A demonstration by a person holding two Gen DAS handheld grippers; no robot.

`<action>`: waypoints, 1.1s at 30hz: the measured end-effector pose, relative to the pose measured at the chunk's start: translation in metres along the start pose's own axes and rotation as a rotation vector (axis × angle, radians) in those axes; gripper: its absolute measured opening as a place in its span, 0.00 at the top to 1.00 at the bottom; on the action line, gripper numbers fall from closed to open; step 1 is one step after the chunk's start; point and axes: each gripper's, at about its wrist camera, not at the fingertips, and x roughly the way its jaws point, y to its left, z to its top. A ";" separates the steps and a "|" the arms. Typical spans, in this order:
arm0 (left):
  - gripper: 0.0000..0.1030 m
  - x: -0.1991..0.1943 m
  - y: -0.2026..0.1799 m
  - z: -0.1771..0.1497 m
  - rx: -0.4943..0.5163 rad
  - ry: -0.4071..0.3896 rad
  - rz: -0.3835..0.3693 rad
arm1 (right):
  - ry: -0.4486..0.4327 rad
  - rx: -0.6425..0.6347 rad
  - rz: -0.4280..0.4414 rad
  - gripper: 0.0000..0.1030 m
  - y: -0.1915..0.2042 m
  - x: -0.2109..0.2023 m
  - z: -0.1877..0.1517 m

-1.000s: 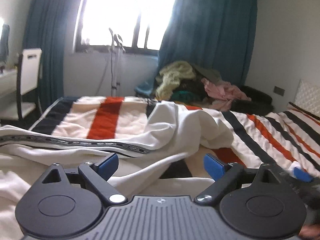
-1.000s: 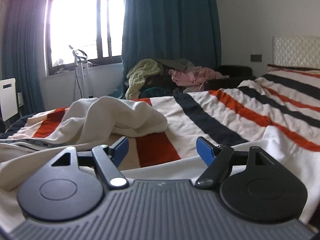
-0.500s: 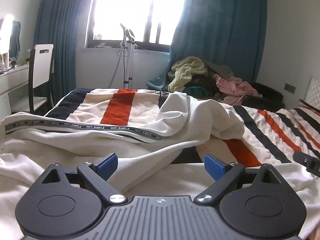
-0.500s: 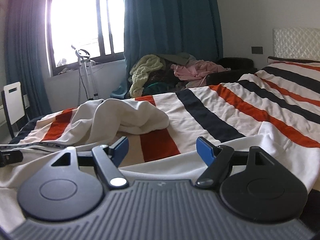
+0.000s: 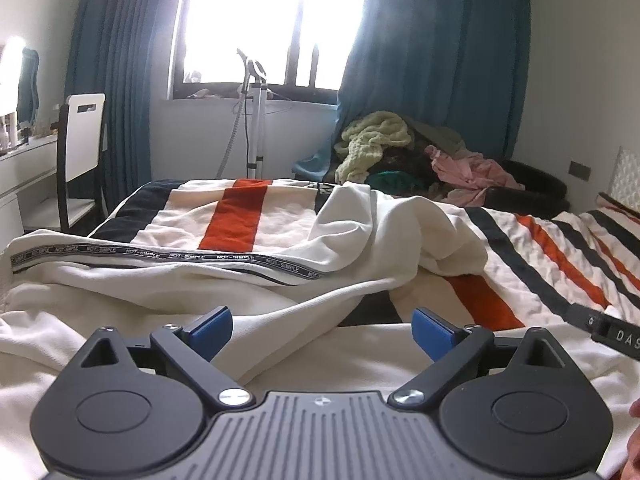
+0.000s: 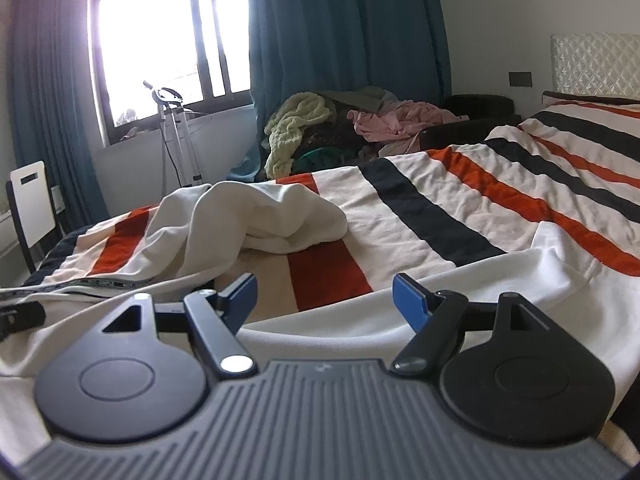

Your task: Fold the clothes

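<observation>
A cream garment [image 5: 360,236] with a black lettered band [image 5: 160,256] lies crumpled on the striped bedspread [image 5: 240,216]; it also shows in the right wrist view [image 6: 256,216]. My left gripper [image 5: 322,330] is open and empty, low over the garment's near folds. My right gripper [image 6: 325,300] is open and empty, just above the garment's near edge [image 6: 480,280]. The right gripper's tip [image 5: 608,330] shows at the right edge of the left wrist view, and the left gripper's tip [image 6: 20,318] at the left edge of the right wrist view.
A heap of other clothes [image 5: 400,152] lies beyond the bed by the blue curtain [image 5: 440,60]. A white chair [image 5: 80,136] and desk stand at left. A garment steamer stand [image 5: 254,120] stands under the window. The headboard [image 6: 596,64] is at right.
Both grippers have drawn back and risen slightly, so more of the garment and bed shows. Both stay open and empty.
</observation>
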 end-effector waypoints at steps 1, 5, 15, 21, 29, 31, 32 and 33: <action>0.04 0.000 0.001 0.001 -0.003 0.000 0.005 | 0.002 0.006 0.003 0.26 0.000 0.001 0.000; 0.02 -0.002 0.003 0.002 -0.030 0.005 -0.003 | 0.028 0.044 0.019 0.26 -0.001 0.010 0.001; 0.00 0.005 0.011 0.011 -0.045 0.034 0.039 | 0.122 0.112 0.024 0.26 -0.004 0.037 -0.011; 0.00 0.013 0.014 0.013 -0.077 0.056 0.027 | 0.208 0.327 0.177 0.24 -0.020 0.056 -0.008; 0.00 0.049 0.042 0.012 -0.221 0.068 0.051 | 0.370 0.687 0.522 0.24 -0.013 0.163 0.015; 0.00 0.064 0.052 0.008 -0.278 0.085 0.052 | 0.371 0.757 0.549 0.24 -0.004 0.197 0.020; 0.00 0.071 0.056 0.006 -0.294 0.090 0.058 | 0.373 0.795 0.541 0.24 -0.001 0.214 0.021; 0.00 0.079 0.060 0.004 -0.308 0.095 0.068 | 0.374 0.832 0.532 0.24 0.002 0.231 0.021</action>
